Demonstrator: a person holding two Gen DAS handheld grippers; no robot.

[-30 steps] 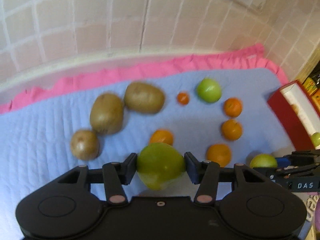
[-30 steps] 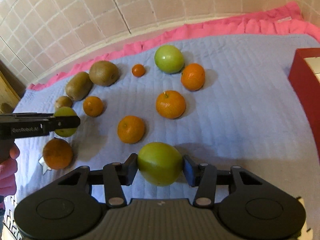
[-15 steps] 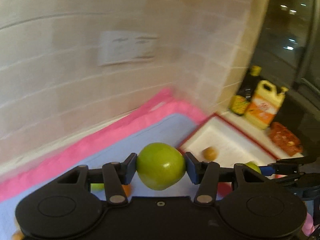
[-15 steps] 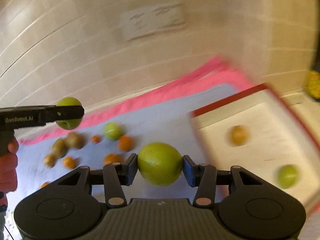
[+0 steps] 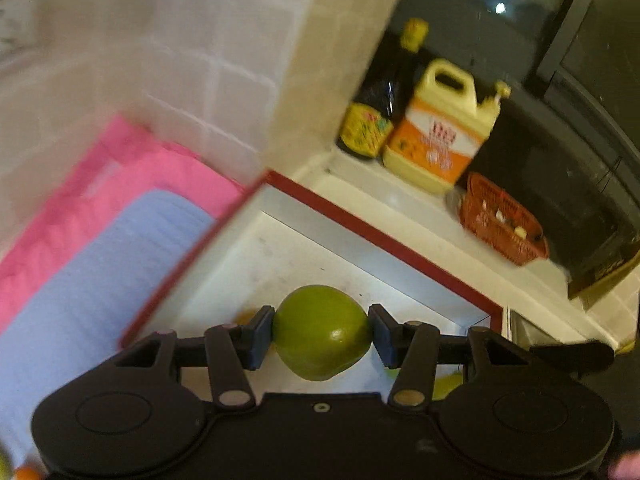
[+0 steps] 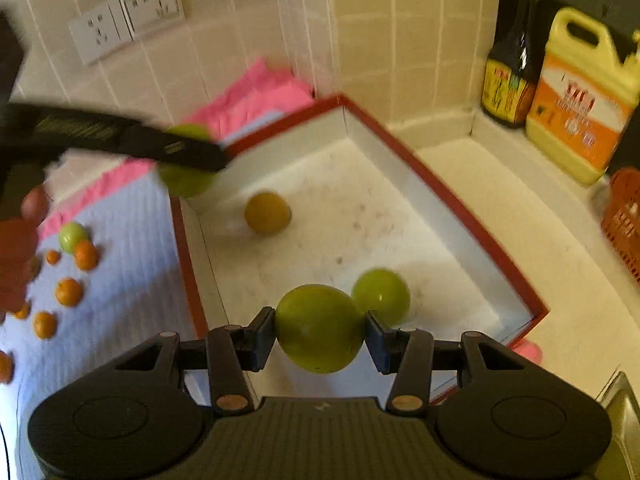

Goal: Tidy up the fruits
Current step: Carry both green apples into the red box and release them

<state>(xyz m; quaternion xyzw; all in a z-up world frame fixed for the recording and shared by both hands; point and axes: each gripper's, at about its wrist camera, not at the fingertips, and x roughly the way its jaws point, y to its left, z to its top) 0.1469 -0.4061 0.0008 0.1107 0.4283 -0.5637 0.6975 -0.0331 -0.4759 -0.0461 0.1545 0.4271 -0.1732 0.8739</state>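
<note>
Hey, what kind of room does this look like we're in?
Most likely a home kitchen counter: tiled wall with wall sockets, a dark sauce bottle beside a yellow jug, and what looks like a sink edge at lower right.

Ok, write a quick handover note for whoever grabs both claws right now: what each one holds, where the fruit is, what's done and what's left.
Left claw: shut on a round green fruit, held above the red-rimmed white box.
Right claw: shut on another round green fruit, also held over that box.
Done: one yellow-orange fruit and one green fruit already lie in the box.
Left: release both held fruits into the box, then fetch the small orange fruits and the green one lying on the pale blue quilted mat.
</note>
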